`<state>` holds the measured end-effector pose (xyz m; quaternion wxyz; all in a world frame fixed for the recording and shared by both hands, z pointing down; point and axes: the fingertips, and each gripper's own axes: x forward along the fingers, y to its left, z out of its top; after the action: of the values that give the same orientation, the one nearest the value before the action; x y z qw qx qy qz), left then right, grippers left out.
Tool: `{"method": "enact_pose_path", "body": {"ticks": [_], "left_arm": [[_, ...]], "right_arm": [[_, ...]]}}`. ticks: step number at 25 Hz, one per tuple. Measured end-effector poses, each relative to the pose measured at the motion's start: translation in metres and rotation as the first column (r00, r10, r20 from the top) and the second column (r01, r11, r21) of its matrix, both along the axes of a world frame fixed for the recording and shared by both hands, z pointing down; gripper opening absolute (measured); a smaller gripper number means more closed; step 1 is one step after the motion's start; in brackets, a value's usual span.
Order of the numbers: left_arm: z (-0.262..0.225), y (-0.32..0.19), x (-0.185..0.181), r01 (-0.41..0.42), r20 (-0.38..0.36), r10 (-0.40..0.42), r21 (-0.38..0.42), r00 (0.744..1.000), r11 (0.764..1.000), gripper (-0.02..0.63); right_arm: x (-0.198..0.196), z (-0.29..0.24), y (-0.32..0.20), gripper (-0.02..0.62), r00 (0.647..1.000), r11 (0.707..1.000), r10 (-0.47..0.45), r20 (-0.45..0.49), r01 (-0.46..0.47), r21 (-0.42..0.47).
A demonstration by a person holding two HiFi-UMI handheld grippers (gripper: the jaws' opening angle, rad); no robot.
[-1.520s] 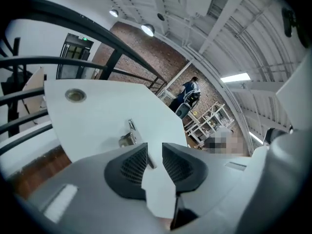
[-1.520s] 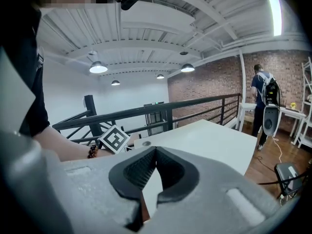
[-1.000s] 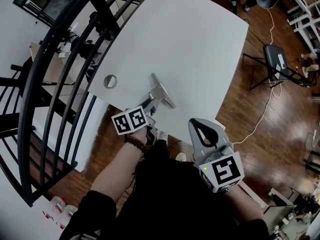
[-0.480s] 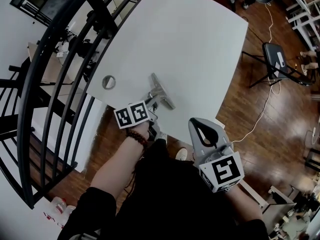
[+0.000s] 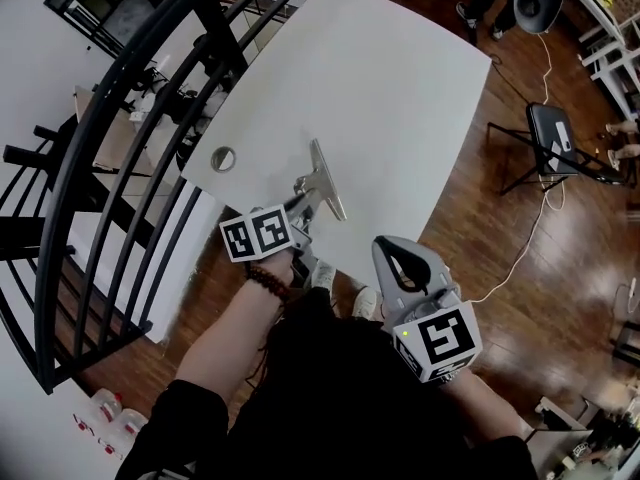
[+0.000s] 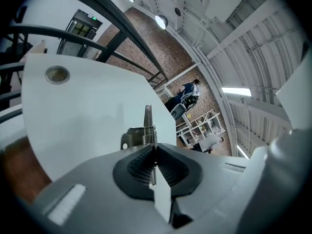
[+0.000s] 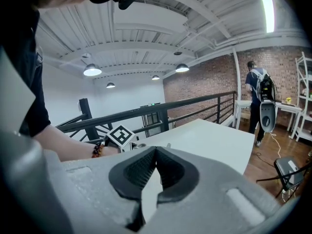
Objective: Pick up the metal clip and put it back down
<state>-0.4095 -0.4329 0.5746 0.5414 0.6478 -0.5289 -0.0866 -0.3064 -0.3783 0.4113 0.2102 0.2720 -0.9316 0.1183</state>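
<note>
Head view, silvery metal clip (image 5: 328,180), long flat bar

The metal clip (image 5: 322,180) is a silvery spring clamp with a long flat bar across its far end and a small coil at its middle. Its near handle is pinched between the jaws of my left gripper (image 5: 304,204), which have just been closing on it. It juts forward, standing on edge, over the white table (image 5: 400,98) near the front edge.
</note>
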Motion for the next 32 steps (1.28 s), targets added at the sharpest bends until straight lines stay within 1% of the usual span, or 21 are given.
{"method": "enact_pose_path", "body": {"ticks": [5, 11, 16, 20, 27, 32], "left_arm": [[-0.039, 0.018, 0.024, 0.035, 0.021, -0.037, 0.072, 0.999, 0.997, 0.02], [-0.087, 0.044, 0.065, 0.038, 0.046, -0.045, 0.147, 0.998, 0.988, 0.021], [-0.115, 0.071, 0.096, 0.043, 0.054, -0.055, 0.194, 0.997, 0.98, 0.021], [-0.137, 0.09, 0.103, 0.05, 0.093, -0.075, 0.244, 0.993, 0.969, 0.021], [-0.161, 0.114, 0.114, 0.071, 0.102, -0.104, 0.287, 0.989, 0.955, 0.021], [-0.169, 0.122, 0.115, 0.079, 0.113, -0.119, 0.308, 0.986, 0.948, 0.021]], "right_arm": [[0.027, -0.014, 0.013, -0.011, 0.998, 0.998, -0.038, 0.044, 0.036, 0.042], [0.064, -0.028, 0.028, -0.011, 0.993, 0.997, -0.058, 0.106, 0.052, 0.059], [0.093, -0.034, 0.04, -0.011, 0.986, 0.996, -0.067, 0.153, 0.056, 0.072], [0.107, -0.035, 0.048, -0.011, 0.982, 0.996, -0.063, 0.178, 0.051, 0.075], [0.123, -0.032, 0.054, -0.011, 0.978, 0.997, -0.062, 0.198, 0.05, 0.061], [0.123, -0.033, 0.057, -0.011, 0.976, 0.996, -0.075, 0.202, 0.063, 0.069]]}}
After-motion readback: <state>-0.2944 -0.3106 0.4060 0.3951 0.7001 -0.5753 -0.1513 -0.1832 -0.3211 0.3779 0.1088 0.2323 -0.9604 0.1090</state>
